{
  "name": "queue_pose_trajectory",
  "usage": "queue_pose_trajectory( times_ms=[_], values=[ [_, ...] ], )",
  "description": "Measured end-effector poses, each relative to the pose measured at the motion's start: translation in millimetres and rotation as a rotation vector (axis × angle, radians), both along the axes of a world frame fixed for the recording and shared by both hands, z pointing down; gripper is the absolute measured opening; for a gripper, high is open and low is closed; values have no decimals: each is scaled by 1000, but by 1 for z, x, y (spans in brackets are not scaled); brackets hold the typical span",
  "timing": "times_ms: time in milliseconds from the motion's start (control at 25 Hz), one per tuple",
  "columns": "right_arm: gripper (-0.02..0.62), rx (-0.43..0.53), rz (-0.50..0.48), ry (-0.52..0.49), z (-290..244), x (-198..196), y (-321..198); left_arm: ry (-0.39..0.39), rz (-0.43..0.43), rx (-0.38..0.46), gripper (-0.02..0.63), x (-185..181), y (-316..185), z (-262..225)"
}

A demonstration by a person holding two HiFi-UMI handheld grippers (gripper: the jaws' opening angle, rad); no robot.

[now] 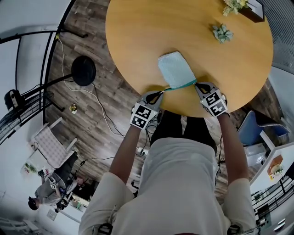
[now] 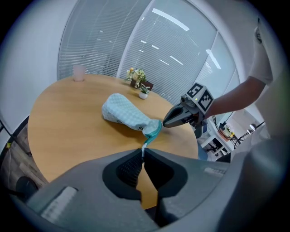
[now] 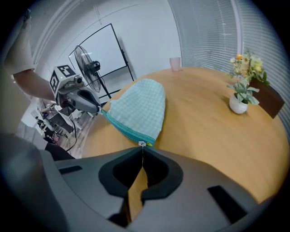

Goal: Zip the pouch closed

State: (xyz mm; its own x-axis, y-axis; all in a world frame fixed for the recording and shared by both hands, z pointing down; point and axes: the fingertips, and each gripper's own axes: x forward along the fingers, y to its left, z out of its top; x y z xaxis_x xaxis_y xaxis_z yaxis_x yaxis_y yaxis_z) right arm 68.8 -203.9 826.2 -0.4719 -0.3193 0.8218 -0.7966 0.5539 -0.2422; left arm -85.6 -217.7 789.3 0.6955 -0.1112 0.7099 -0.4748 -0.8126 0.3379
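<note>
A pale green checked pouch [image 1: 176,69] lies on the round wooden table [image 1: 138,36] near its front edge. Its teal zipper edge [image 1: 180,86] is stretched between my two grippers. My left gripper [image 1: 161,92] is shut on the thin tab [image 2: 144,148] at the zipper's left end. My right gripper [image 1: 196,84] is shut on the small metal zipper pull [image 3: 142,145] at the pouch's right corner. In the left gripper view the pouch [image 2: 127,115] lies ahead with the right gripper [image 2: 166,121] at its far corner. In the right gripper view the left gripper [image 3: 100,110] pinches the far end of the pouch [image 3: 138,111].
A small potted plant [image 1: 222,33] and a flower planter [image 1: 239,5] stand at the table's far right. A pink cup [image 2: 79,72] sits at the far rim. Beyond the table are a standing fan [image 3: 88,68], a lamp base [image 1: 83,70] and a blue chair [image 1: 250,128].
</note>
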Motion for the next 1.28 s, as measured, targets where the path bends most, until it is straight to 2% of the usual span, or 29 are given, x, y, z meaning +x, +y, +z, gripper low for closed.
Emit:
queue_pose_trajectory(
  times_ms=[240, 360, 480, 680, 960, 1280],
  values=[
    [11, 8, 49, 29, 7, 3, -2, -5, 19, 2, 29, 5, 0, 4],
    [42, 5, 58, 36, 5, 4, 0, -5, 30, -8, 33, 3, 5, 2],
    [64, 8, 58, 43, -1, 5, 0, -6, 40, -14, 88, 2, 7, -2],
    [69, 41, 65, 44, -28, 5, 2, 10, 27, -7, 101, -2, 8, -20],
    [69, 142, 102, 54, -87, 13, -3, 66, -66, 63, 101, -8, -9, -67],
    [69, 240, 180, 27, -167, 26, 11, 111, -175, 132, 100, -10, 7, -140]
  ],
)
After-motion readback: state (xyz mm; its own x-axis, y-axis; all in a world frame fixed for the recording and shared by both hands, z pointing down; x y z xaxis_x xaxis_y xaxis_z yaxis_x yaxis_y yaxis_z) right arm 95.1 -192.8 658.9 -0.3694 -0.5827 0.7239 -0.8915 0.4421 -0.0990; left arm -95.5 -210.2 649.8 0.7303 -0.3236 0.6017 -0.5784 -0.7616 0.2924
